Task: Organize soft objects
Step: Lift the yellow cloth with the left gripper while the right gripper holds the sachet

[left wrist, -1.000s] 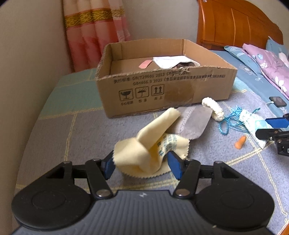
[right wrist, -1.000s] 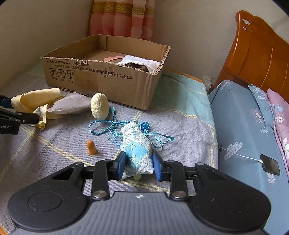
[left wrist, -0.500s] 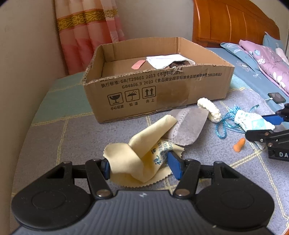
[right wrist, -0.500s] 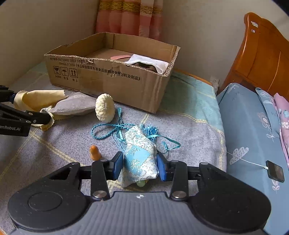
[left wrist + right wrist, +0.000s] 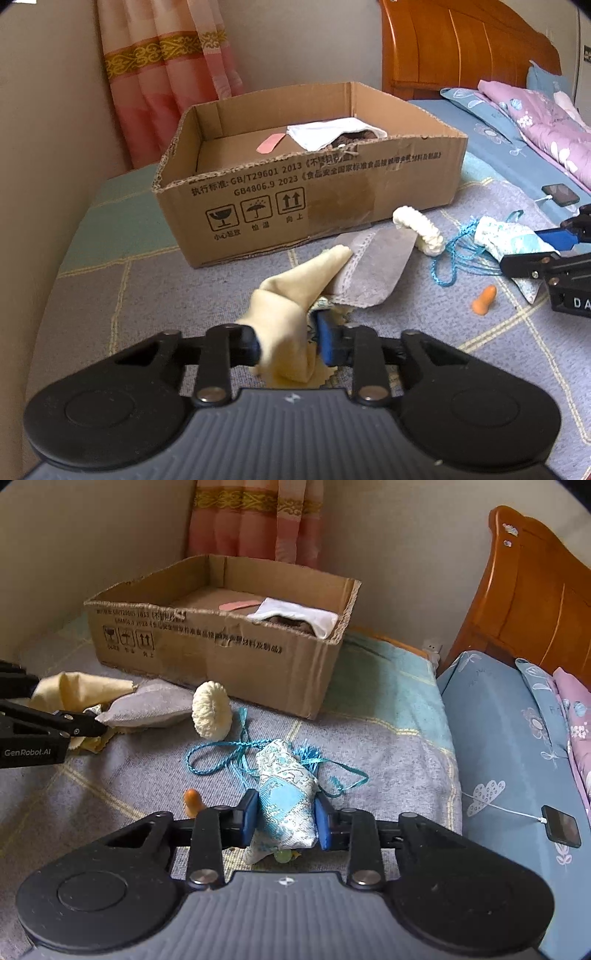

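Our two wrist views look forward along their tongs, low over the bed (image 5: 110, 295), sharing the box (image 5: 314, 192) (image 5: 221, 646) ahead.

Left tongs (image 5: 288, 341) clamped low, right tongs (image 5: 283, 821) clamped low

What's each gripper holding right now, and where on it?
Left gripper pinches the yellow cloth at its bunched near end; right gripper clamps the blue pouch across its middle.

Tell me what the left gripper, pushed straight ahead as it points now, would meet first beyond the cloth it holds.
Probably the grey pouch, then the cardboard box; depth is uncertain.
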Demonstrator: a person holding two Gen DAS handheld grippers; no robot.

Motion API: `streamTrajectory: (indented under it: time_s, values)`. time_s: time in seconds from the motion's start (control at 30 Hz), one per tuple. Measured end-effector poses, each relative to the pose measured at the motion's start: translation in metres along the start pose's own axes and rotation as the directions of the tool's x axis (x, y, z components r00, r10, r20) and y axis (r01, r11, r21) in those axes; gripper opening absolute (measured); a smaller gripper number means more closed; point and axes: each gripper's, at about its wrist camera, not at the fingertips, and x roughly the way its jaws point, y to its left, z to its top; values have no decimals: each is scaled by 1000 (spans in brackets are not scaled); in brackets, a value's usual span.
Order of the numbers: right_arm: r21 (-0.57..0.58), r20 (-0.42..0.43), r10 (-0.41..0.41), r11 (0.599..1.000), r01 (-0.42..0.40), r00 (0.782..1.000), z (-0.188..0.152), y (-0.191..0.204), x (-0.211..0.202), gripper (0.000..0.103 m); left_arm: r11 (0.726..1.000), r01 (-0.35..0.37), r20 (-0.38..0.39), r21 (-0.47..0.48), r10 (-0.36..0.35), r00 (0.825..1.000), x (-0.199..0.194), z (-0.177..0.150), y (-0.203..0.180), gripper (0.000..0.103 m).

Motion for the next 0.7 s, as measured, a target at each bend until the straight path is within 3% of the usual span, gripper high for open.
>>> streamTrajectory:
  time_s: [0.17, 0.5, 0.7]
  values:
    - [17, 26, 3, 1000, -3, 1000, 3, -2, -9, 35, 1000, 6, 12, -21, -6, 1000, -10, 2, 7, 15]
    - [20, 70, 6, 1000, -8, 998, 9, -2, -31, 35, 1000, -10, 48, 25, 9, 999, -39, 8, 19, 15]
    - [34, 67, 13, 999, -15, 998, 8, -3, -34, 35, 999, -1, -29, 46, 3, 1000, -28, 0, 12, 38]
